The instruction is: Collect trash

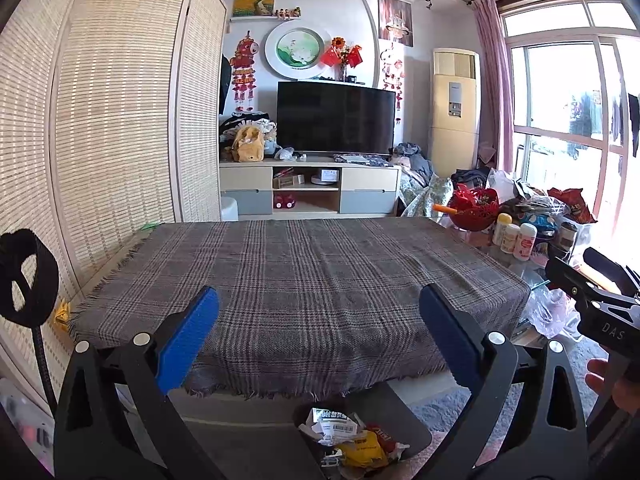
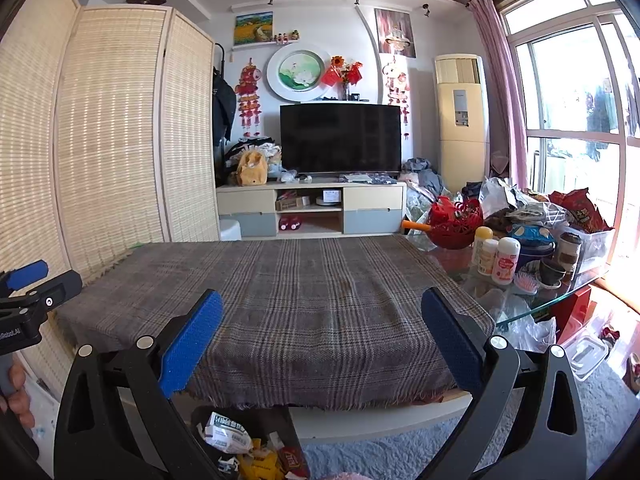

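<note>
Left gripper (image 1: 320,336) and right gripper (image 2: 322,340) hovered wide apart, empty, over the plaid-covered table's (image 1: 304,272) near edge. Crumpled wrappers (image 1: 352,440) filled the bin (image 1: 416,436) below; any next pick would probably need slow, level lowering.

Left gripper (image 1: 319,328) spread wide over plaid cloth (image 1: 304,280); bin (image 1: 416,432) of wrappers (image 1: 352,436) just below (right gripper (image 1: 592,280) off right).

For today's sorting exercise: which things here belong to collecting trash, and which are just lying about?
Job:
bin
wrappers
left claw, open
right claw, open

Lying about:
red basket
bottles
TV
plaid cloth
</note>
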{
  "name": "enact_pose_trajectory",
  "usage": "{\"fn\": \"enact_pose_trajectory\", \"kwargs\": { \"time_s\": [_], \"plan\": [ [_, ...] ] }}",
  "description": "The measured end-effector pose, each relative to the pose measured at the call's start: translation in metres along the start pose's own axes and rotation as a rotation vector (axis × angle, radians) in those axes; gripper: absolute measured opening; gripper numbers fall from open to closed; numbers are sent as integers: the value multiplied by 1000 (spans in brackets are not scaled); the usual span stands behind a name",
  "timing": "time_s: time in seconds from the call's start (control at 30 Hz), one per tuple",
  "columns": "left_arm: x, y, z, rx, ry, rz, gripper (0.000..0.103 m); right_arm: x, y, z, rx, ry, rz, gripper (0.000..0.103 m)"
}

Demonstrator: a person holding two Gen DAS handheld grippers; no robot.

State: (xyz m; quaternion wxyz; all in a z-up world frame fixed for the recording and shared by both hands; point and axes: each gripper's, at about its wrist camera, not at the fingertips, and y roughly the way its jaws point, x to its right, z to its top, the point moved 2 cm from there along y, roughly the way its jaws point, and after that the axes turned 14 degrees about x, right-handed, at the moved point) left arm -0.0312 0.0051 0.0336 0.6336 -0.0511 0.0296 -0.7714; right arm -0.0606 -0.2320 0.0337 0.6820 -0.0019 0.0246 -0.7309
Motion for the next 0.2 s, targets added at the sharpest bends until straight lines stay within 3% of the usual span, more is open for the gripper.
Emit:
{"fn": "enact_pose_trajectory", "kwargs": {
  "time_s": [0.2],
  "plan": [
    [-5, 0, 0, -18, -7, 6, 95, -2, -3, 3, 7, -4, 1, 100]
  ]
}}
